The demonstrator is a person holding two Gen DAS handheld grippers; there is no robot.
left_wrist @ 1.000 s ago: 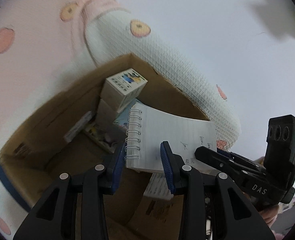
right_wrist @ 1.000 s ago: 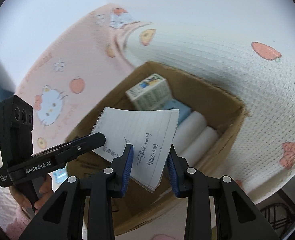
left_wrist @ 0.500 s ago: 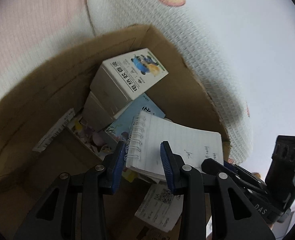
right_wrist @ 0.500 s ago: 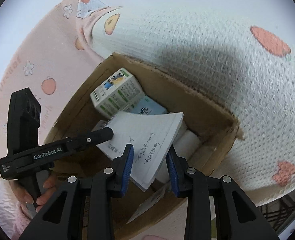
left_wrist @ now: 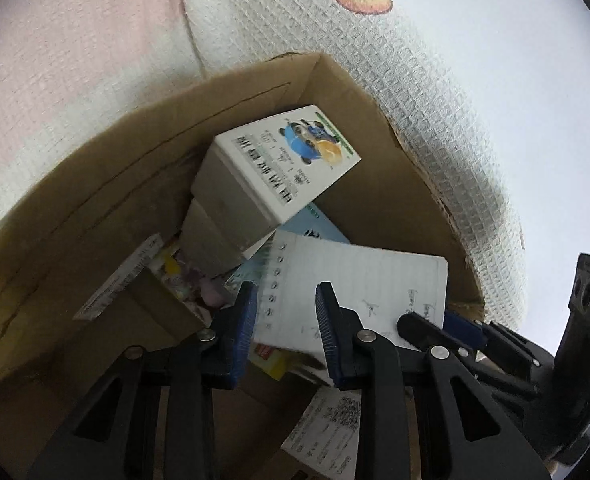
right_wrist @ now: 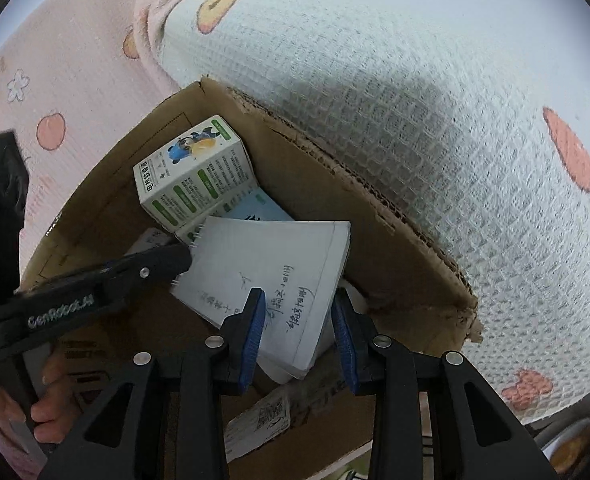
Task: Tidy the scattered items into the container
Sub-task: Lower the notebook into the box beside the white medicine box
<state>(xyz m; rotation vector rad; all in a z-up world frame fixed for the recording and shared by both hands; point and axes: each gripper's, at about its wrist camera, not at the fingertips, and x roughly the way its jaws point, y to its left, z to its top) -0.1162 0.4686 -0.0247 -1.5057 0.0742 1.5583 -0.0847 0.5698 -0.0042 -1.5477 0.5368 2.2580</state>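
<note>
Two tools are sharing the spiral notebook (right_wrist: pixel 271 276) inside the cardboard box (left_wrist: pixel 355 92): left tool (left_wrist: pixel 285 334) apparently pinching the spiral end, right tool (right_wrist: pixel 297 336) gripping the opposite corner, keeping it level above the carton (right_wrist: pixel 193 176).

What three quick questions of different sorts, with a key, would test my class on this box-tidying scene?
1. True or false: the notepad is over the open cardboard box.
2. Which edge of the notepad does the left gripper straddle? A) spiral edge B) edge opposite the spiral
3. Fill in: the white carton with the cartoon print lies ___ the box.

Key: 1 true; 2 A; 3 inside. The right gripper straddles the notepad's other end.
</note>
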